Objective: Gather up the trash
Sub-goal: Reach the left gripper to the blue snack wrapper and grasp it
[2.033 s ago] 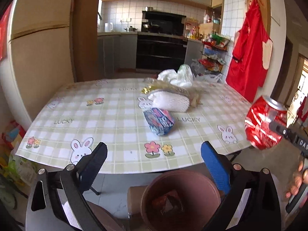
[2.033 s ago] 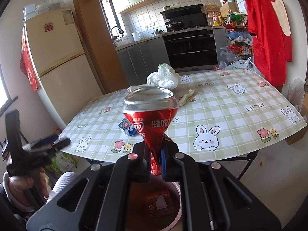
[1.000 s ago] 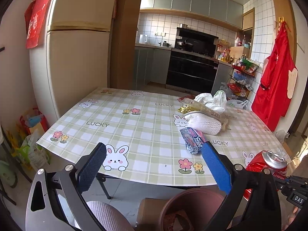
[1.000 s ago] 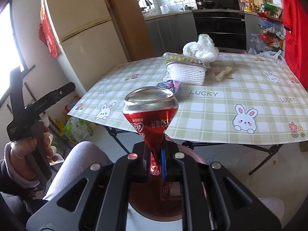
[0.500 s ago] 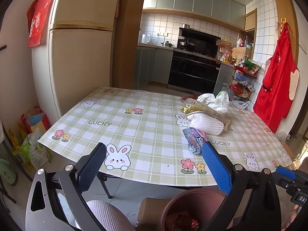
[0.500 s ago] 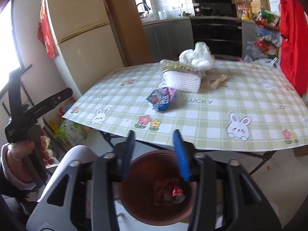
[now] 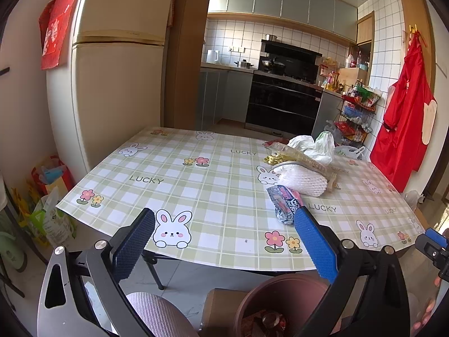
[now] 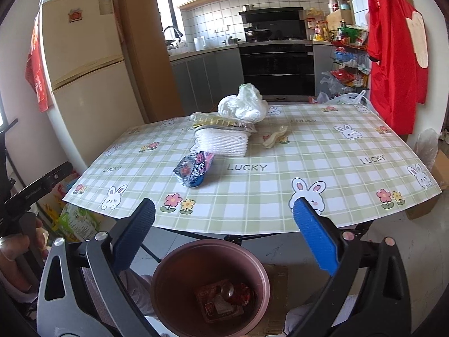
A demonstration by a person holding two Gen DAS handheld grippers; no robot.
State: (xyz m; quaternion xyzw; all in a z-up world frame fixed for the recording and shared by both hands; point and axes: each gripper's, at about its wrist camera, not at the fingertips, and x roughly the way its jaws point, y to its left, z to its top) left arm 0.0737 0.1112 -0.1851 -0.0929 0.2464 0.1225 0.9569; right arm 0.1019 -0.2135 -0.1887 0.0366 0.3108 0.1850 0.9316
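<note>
A brown bin [image 8: 171,278] stands on the floor below the table's front edge, right under my right gripper [image 8: 223,207]. Its jaws are opening wide with nothing between them. A crushed red can [image 8: 234,292] lies in the bin on other wrappers. On the checked tablecloth [image 8: 280,196] lie a blue snack wrapper [image 8: 193,168], a white foam net [image 8: 221,140] under a clear packet, a white plastic bag [image 8: 244,106] and a pale scrap [image 8: 273,137]. My left gripper [image 7: 224,216] hangs open and empty before the table, with the bin [image 7: 252,300] at its lower right.
A fridge [image 7: 118,90] stands left of the table, with bags [image 7: 47,216] on the floor beside it. A person's knee [image 7: 157,311] and a cardboard box [image 7: 221,306] sit by the bin. A red apron [image 7: 401,129] hangs on the right wall.
My right gripper let go of the crushed red can, which dropped into the bin, and its jaws spread wide. The left gripper stayed still and open.
</note>
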